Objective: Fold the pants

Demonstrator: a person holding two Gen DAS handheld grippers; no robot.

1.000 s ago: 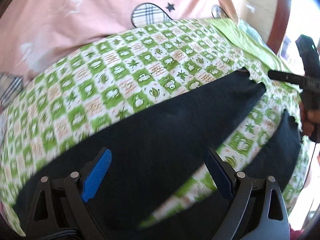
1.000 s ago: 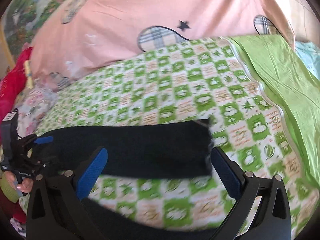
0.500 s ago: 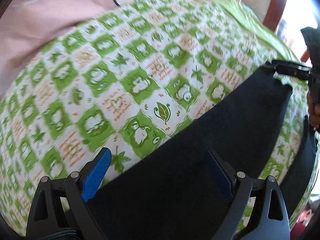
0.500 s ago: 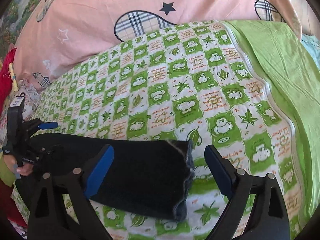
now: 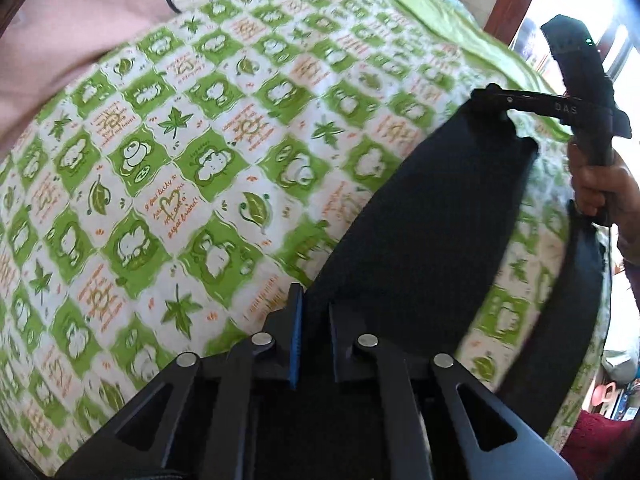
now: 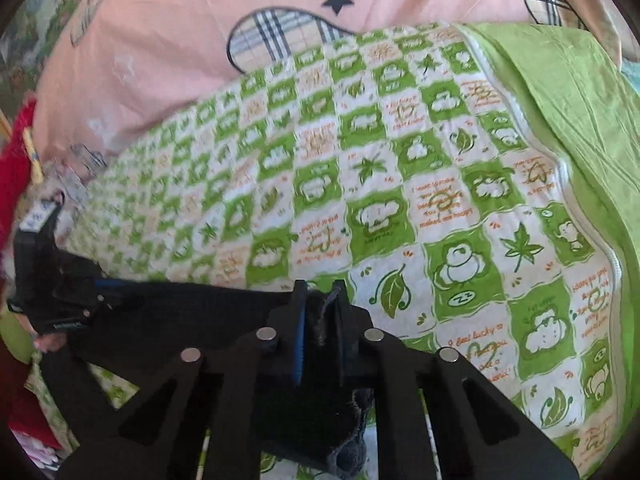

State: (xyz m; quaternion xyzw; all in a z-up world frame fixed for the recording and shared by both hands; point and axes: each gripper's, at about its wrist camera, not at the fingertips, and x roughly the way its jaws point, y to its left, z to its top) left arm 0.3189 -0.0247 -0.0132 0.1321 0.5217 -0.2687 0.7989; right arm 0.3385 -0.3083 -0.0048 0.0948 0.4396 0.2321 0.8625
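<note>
Left wrist view: left gripper point(image 5: 314, 320) pinched narrow on the near edge of the dark pants point(image 5: 424, 248), cloth trapped between the blue-lined fingers point(image 5: 295, 336). Pants stretched from there across the green checked quilt point(image 5: 192, 184) toward the far end, where the right gripper point(image 5: 490, 98) bites a corner of one leg cuff. Second leg point(image 5: 576, 320) trailing beside the first, a strip of quilt showing between them. Person's right hand point(image 5: 600, 188) wrapped round the handle, just above that second leg. Likely reason for the two-end hold: one leg kept taut along its length, ready to be carried over onto the other.

Right wrist view: right gripper point(image 6: 320, 312) closed down on a frayed cuff of the pants point(image 6: 192, 312), a tuft of hem standing up between the fingers point(image 6: 299, 332). Dark leg running from the cuff leftward over the quilt point(image 6: 400, 168) to the left gripper point(image 6: 100, 286), clamped at the opposite end of the same leg. Pink duvet point(image 6: 168, 48) beyond the quilt, plain green sheet point(image 6: 580, 104) along the quilt's right border, both well apart from the pants. Grip at the very hem probably chosen for clean edge alignment. Fold not yet made; legs apart.
</note>
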